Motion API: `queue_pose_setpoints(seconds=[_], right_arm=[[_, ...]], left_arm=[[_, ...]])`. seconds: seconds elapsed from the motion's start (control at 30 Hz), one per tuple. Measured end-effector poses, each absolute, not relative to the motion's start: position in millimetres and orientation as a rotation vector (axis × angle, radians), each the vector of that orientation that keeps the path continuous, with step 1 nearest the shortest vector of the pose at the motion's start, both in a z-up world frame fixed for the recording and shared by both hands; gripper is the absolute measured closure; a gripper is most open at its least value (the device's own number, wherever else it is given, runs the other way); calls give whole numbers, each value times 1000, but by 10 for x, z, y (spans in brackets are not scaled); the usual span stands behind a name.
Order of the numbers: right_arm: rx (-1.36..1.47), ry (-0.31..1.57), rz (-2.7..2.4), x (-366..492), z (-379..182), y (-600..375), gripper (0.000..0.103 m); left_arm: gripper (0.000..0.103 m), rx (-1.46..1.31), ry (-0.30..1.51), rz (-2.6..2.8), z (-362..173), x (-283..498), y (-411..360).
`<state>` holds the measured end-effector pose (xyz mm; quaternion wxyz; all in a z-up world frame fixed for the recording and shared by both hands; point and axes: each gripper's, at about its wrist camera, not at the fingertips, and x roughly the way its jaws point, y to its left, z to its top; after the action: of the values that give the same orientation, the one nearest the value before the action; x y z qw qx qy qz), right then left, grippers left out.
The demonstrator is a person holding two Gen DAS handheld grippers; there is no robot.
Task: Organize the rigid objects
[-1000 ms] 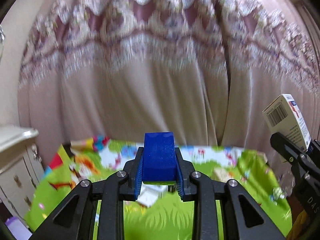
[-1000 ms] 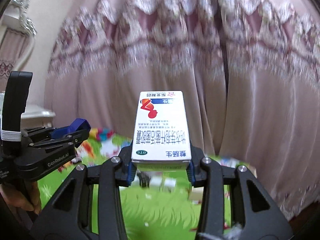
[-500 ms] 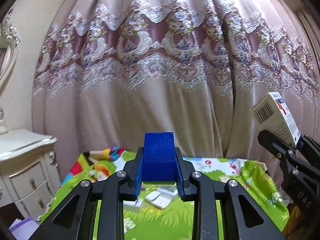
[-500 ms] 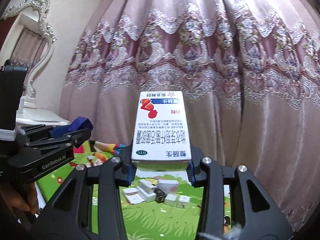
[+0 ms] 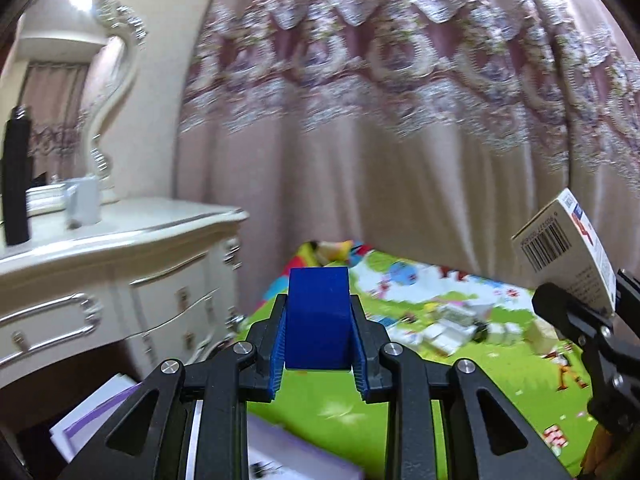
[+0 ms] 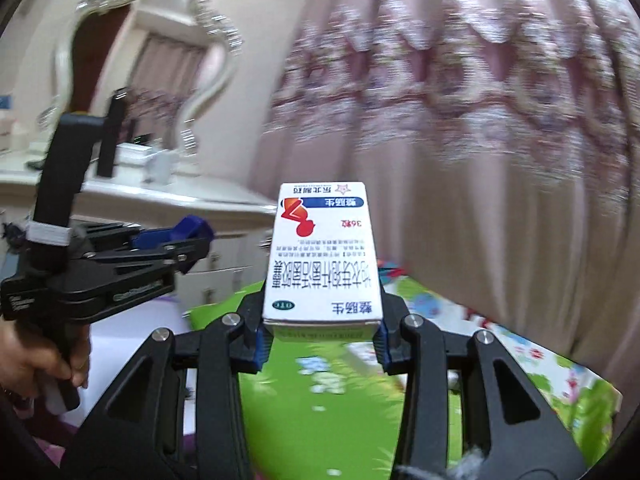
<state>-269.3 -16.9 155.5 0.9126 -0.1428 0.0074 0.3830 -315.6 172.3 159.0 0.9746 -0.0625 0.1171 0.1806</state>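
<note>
My left gripper (image 5: 318, 344) is shut on a blue block (image 5: 318, 316) and holds it in the air above the near edge of a green cartoon-print table cover (image 5: 400, 412). My right gripper (image 6: 320, 336) is shut on a white medicine box (image 6: 322, 252) with red and blue print, also held in the air. The box also shows in the left wrist view (image 5: 568, 252) at the right edge. The left gripper with its blue block (image 6: 176, 234) shows at the left of the right wrist view. Several small white boxes (image 5: 460, 324) lie on the cover further back.
A white dresser (image 5: 112, 276) with drawers stands to the left, carrying a mirror (image 6: 132, 56), a black cylinder (image 5: 16, 176) and a grey cup (image 5: 82, 204). A white and purple container (image 5: 100, 416) sits low at the left. Pink lace curtains (image 5: 400, 140) hang behind the table.
Both grippers have swung to the left with their loads still held. The dresser and mirror have come into view, and the pile of boxes has shifted to the right.
</note>
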Motion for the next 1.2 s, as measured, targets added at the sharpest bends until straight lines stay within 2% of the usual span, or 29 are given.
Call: queue_pose_setpoints(seconds=[0.37, 0.63, 0.83, 0.87, 0.93, 0.97, 1.0, 1.03, 1.07, 1.2], right_arm=[[-458, 288, 1153, -2811, 1011, 828, 59], [-606, 360, 1248, -2997, 591, 1176, 59], [-622, 431, 1258, -2921, 417, 1262, 59], [-615, 448, 1262, -2883, 407, 1277, 58], [-588, 475, 1273, -2841, 393, 1272, 57], [-574, 497, 1283, -2802, 383, 1264, 48], [-554, 519, 1295, -2764, 388, 1238, 43], [-521, 533, 1298, -2701, 406, 1192, 32], [-495, 532, 1291, -2659, 434, 1144, 26], [-410, 511, 1192, -2390, 575, 816, 22]], left_arm=[[74, -234, 461, 568, 932, -3628, 2412], [74, -317, 634, 604, 475, -3732, 2694], [74, -333, 697, 628, 343, -3722, 2750], [71, -326, 705, 644, 340, -3706, 2756], [44, -319, 730, 692, 324, -3662, 2783], [19, -318, 745, 729, 316, -3650, 2800], [11, -320, 746, 757, 318, -3647, 2809], [11, -326, 731, 778, 332, -3653, 2814], [11, -330, 724, 777, 352, -3664, 2812], [11, -306, 733, 747, 400, -3566, 2719]])
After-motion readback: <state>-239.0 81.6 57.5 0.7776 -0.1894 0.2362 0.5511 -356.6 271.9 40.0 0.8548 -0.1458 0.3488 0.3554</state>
